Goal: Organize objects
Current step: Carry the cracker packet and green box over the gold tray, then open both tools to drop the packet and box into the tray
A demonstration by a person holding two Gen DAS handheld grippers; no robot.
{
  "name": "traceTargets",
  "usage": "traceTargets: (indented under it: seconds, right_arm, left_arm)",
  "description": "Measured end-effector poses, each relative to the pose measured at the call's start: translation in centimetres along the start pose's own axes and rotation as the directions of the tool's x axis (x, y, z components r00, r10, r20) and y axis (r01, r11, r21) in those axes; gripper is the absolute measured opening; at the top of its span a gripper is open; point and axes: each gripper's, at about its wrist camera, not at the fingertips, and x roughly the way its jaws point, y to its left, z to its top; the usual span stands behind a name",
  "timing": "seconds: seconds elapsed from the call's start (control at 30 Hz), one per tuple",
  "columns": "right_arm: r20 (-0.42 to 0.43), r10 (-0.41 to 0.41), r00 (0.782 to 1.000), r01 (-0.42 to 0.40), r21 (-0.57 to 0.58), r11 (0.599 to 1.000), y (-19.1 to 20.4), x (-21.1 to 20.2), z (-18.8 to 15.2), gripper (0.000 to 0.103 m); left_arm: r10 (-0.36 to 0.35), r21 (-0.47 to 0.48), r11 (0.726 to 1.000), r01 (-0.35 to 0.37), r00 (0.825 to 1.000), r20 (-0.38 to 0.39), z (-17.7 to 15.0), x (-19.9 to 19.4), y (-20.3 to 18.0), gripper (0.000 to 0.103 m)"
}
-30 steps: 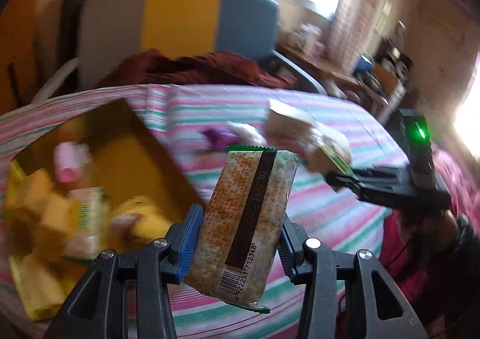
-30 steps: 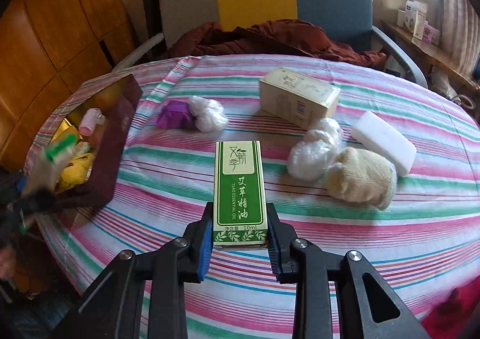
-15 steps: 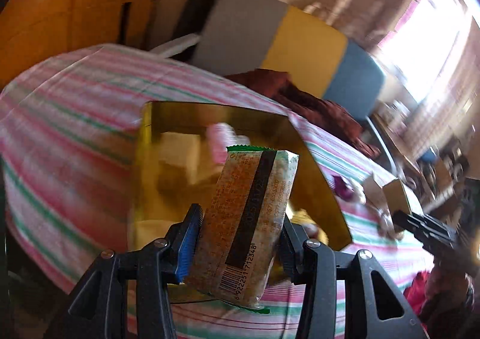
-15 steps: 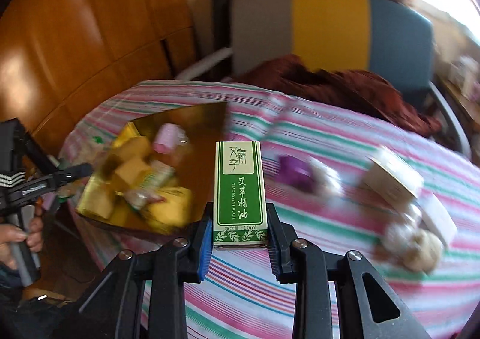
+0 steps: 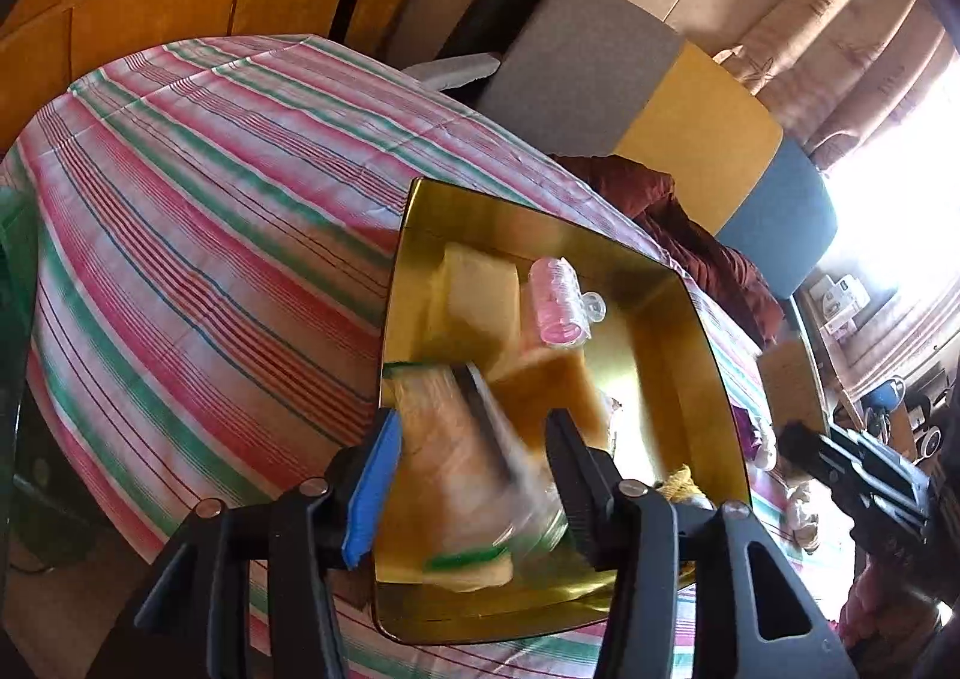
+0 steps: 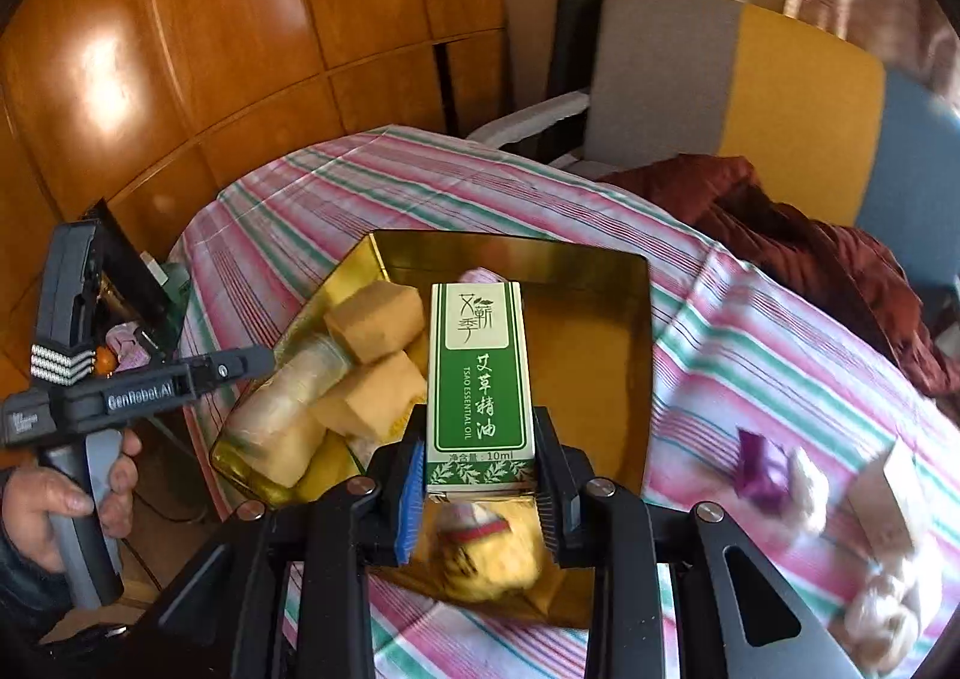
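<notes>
A gold box (image 5: 420, 211) (image 6: 600, 271) sits on the striped table and holds yellow sponges (image 6: 372, 322), a pink roller (image 5: 558, 301) and other items. My left gripper (image 5: 471, 475) is open above the box's near end. The snack packet (image 5: 474, 475) is blurred between and below its fingers, falling free into the box; it also shows in the right wrist view (image 6: 282, 415). My right gripper (image 6: 480, 487) is shut on a green and white essential oil box (image 6: 480, 367) and holds it over the gold box.
A purple item (image 6: 762, 469), white wrapped balls (image 6: 804, 487) and a cardboard box (image 6: 894, 493) lie on the table right of the gold box. A grey, yellow and blue chair (image 6: 738, 90) with a maroon cloth (image 6: 798, 241) stands behind. Wooden panels (image 6: 240, 48) are at the left.
My left gripper has opened over the gold box and let go of the snack packet, which is dropping in. My right gripper has carried the green box over the gold box.
</notes>
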Motion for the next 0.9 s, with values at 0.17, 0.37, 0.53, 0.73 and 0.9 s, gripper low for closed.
traceTargets:
  seconds: [0.17,0.37,0.53,0.73,0.9]
  right_arm:
    - [-0.037,0.025,0.999,-0.027,-0.052,0.998,1.2,2.7,2.1,0.031]
    - [-0.057,0.018,0.998,-0.024,-0.106,0.994,2.7,6.7,5.0,0.035]
    - [-0.065,-0.011,0.998,0.009,-0.026,1.000,1.3,8.4,5.3,0.074]
    - [-0.075,-0.017,0.997,0.017,-0.006,1.000,1.0,7.3,2.6,0.074]
    - [-0.084,0.060,0.995,-0.060,-0.006,0.998,1.8,7.8,2.2,0.080]
  left_arm:
    - [0.021,0.006,1.000,-0.021,1.000,-0.006,-0.4,0.3,0.1,0.052]
    - [0.029,0.048,0.998,-0.029,1.000,0.002,-0.9,-0.1,-0.5,0.052]
    - [0.030,0.074,0.997,-0.030,1.000,0.001,-1.4,-0.6,-0.7,0.052]
    - [0.021,0.073,0.997,-0.020,1.000,-0.014,-2.0,-0.3,-1.0,0.052]
    - [-0.001,0.096,0.995,0.001,1.000,-0.002,-2.3,-0.9,-1.7,0.052]
